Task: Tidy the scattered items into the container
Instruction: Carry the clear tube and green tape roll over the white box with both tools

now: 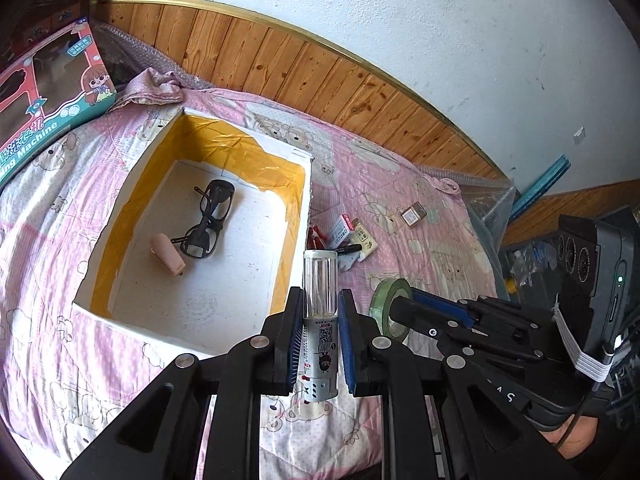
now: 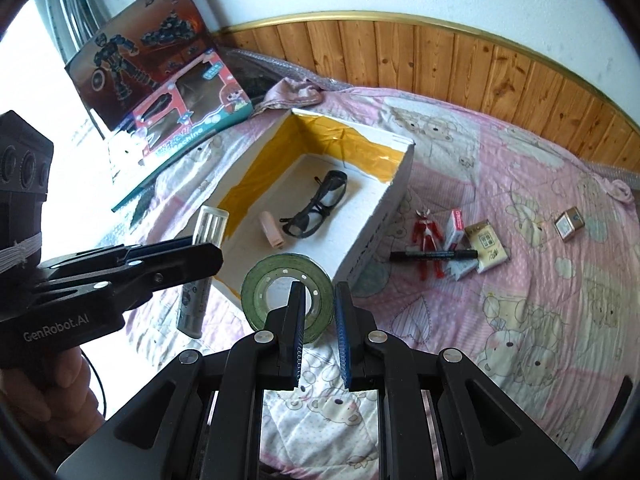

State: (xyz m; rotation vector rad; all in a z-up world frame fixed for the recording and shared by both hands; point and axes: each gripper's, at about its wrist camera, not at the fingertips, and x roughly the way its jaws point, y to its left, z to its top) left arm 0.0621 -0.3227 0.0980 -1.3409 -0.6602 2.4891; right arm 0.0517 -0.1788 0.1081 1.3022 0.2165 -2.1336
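The left gripper [image 1: 319, 330] clamps a clear-capped silver cylindrical tube [image 1: 320, 320] upright near the front-right corner of the white, yellow-taped cardboard box [image 2: 384, 208]. The right gripper [image 2: 318, 332] pinches a green tape roll [image 2: 286, 296]. Step: transport. Next: carry both over the box and release.

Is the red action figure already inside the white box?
No. In the right wrist view the red action figure lies on the pink bedspread outside the white box, beside the black marker.
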